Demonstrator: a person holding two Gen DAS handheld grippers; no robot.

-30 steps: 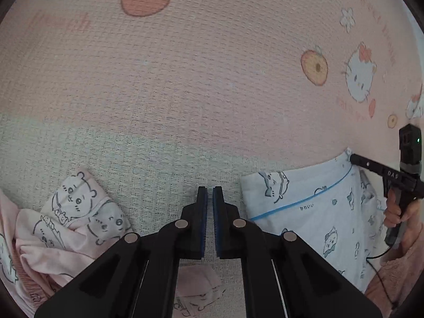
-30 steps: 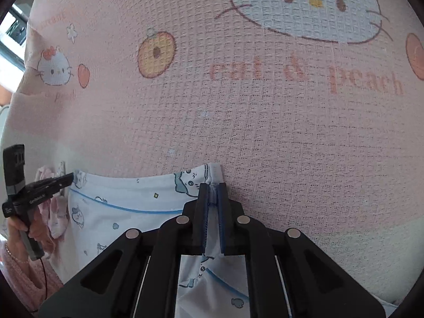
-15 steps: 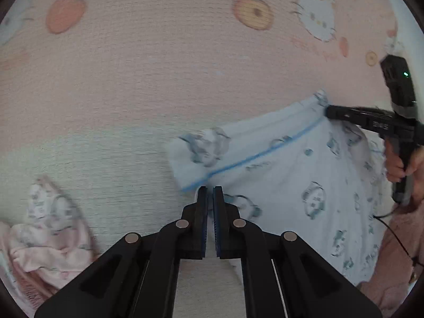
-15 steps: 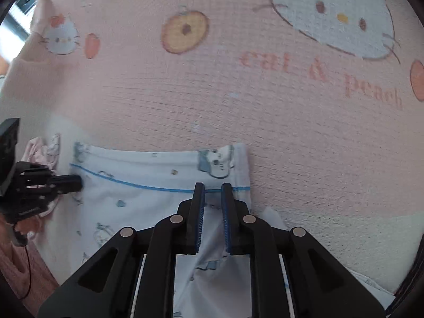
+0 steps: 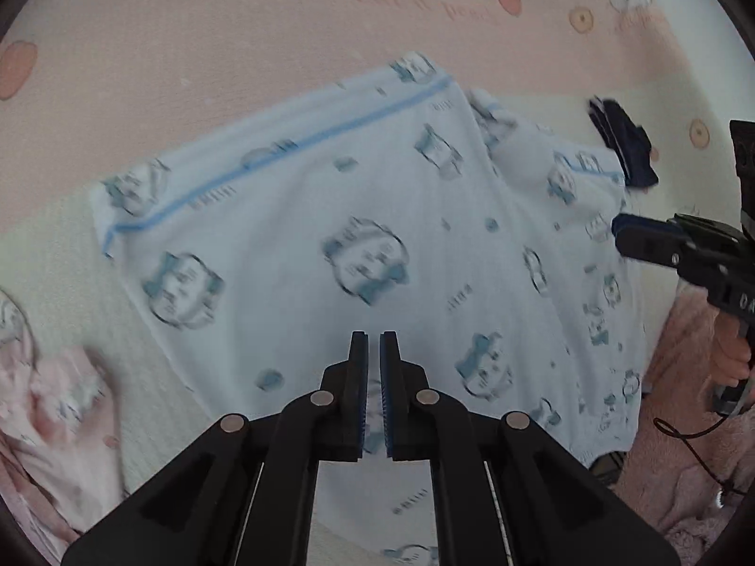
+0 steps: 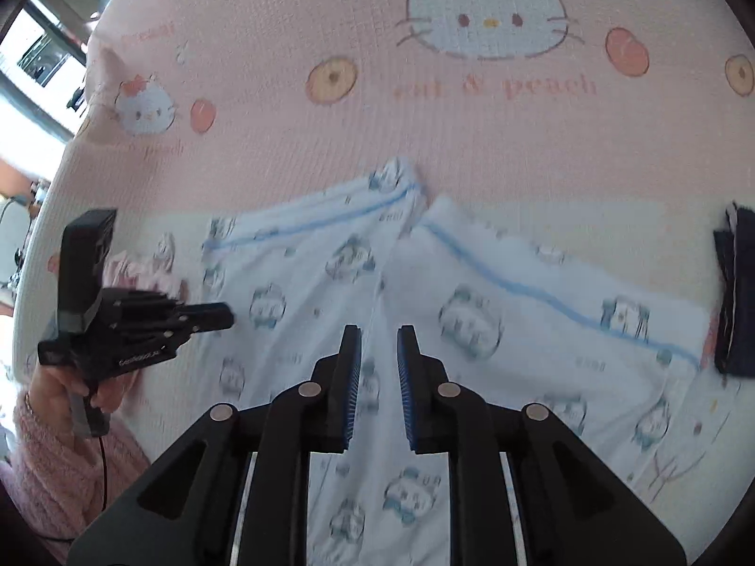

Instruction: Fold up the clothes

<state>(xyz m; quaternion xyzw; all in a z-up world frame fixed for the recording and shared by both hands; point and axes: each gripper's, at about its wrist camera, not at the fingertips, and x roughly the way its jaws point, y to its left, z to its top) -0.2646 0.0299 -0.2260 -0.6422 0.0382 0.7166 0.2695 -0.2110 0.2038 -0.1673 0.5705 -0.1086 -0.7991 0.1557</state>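
Observation:
Light blue pyjama trousers (image 5: 330, 236) with cat prints and a blue stripe lie spread on the pink Hello Kitty blanket (image 5: 188, 47); in the right wrist view (image 6: 472, 311) both legs splay apart. My left gripper (image 5: 373, 344) hovers above the cloth, jaws nearly together and empty; it also shows in the right wrist view (image 6: 222, 316). My right gripper (image 6: 379, 335) is a little open and empty, above the crotch between the legs; it also shows in the left wrist view (image 5: 623, 236).
A pink printed garment (image 5: 52, 405) lies crumpled at the left. A dark folded item (image 5: 623, 146) lies beyond the trousers at the right, also in the right wrist view (image 6: 736, 292). A window is at the far left (image 6: 42, 52).
Both grippers have pulled back and up from the trouser hem. The right gripper let go of the hem and opened slightly. The trousers now lie spread out.

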